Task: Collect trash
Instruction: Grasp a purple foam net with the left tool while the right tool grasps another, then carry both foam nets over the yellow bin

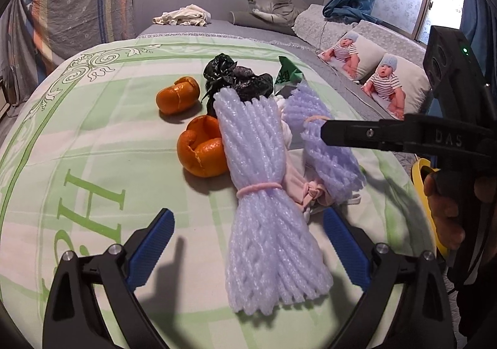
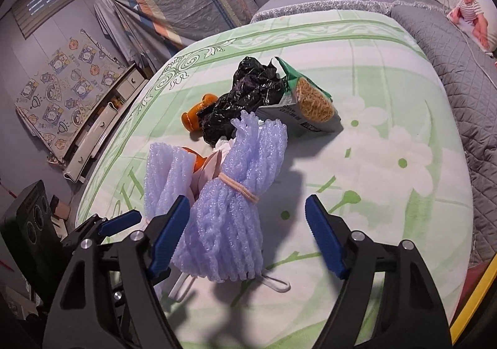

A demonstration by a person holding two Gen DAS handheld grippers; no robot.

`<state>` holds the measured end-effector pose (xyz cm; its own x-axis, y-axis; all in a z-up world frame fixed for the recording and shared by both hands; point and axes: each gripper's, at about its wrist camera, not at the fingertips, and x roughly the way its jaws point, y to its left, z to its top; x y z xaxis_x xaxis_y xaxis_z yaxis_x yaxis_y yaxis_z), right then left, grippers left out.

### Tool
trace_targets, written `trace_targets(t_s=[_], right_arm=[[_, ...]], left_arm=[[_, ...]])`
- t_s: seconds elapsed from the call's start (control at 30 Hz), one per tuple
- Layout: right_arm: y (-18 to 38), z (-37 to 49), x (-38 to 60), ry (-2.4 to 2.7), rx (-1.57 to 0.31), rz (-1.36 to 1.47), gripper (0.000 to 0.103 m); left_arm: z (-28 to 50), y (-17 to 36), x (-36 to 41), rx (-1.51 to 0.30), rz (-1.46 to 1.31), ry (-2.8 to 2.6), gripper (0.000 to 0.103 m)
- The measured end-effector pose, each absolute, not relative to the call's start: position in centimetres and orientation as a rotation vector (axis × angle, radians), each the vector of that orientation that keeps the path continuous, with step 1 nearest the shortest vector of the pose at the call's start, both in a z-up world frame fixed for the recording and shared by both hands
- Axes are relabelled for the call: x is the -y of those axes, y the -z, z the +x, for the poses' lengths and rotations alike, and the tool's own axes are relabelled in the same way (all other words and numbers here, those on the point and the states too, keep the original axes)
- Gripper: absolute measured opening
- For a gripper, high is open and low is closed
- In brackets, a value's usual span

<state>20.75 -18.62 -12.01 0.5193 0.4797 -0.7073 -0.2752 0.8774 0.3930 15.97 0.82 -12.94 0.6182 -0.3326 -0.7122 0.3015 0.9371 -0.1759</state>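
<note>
A pile of trash lies on a green and white bedspread (image 1: 93, 119). A lilac foam net bundle (image 1: 264, 193) tied with a pink band lies between the wide-open fingers of my left gripper (image 1: 248, 224). A second foam bundle (image 1: 326, 144) lies to its right; my right gripper (image 2: 248, 209) is open around it (image 2: 236, 193). Two orange peels (image 1: 178, 94) (image 1: 203, 151), a crumpled black bag (image 1: 239, 78), a green noodle packet (image 2: 307, 100) and pink-white plastic (image 1: 298, 184) lie among them. The right gripper's finger shows in the left wrist view (image 1: 372, 131).
The bed runs back to grey quilting (image 2: 450, 69), baby-print pillows (image 1: 385, 81), a plush tiger (image 1: 276, 4) and crumpled cloth (image 1: 183, 16). A yellow object (image 1: 422, 181) sits at the bed's right edge. A speaker (image 2: 31, 224) and drawers (image 2: 102, 125) stand left of the bed.
</note>
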Motion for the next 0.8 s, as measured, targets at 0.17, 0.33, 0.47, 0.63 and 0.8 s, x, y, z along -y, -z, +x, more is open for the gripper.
trace_targets(t_s=[0.17, 0.33, 0.47, 0.63, 0.8], right_arm=[[12.6, 21.4, 18.2, -0.485, -0.948, 0.27, 0.067], [12.9, 21.5, 17.4, -0.49, -0.962, 0.256, 0.049], [12.8, 21.3, 17.1, -0.503, -0.961, 0.245, 0.033], [12.2, 20.9, 17.2, -0.484, -0.932, 0.217, 0.029], [11.8, 20.4, 18.2, -0.45, -0.913, 0.218, 0.029]], left_arm=[[16.3, 13.4, -0.6, -0.847, -0.053, 0.375, 0.076], [16.5, 14.0, -0.5, -0.88, -0.048, 0.375, 0.051], [16.5, 14.0, -0.9, -0.891, -0.068, 0.373, 0.035], [15.9, 13.4, -1.4, -0.871, -0.077, 0.356, 0.031], [15.6, 12.6, -3.2, -0.835, -0.115, 0.264, 0.031]])
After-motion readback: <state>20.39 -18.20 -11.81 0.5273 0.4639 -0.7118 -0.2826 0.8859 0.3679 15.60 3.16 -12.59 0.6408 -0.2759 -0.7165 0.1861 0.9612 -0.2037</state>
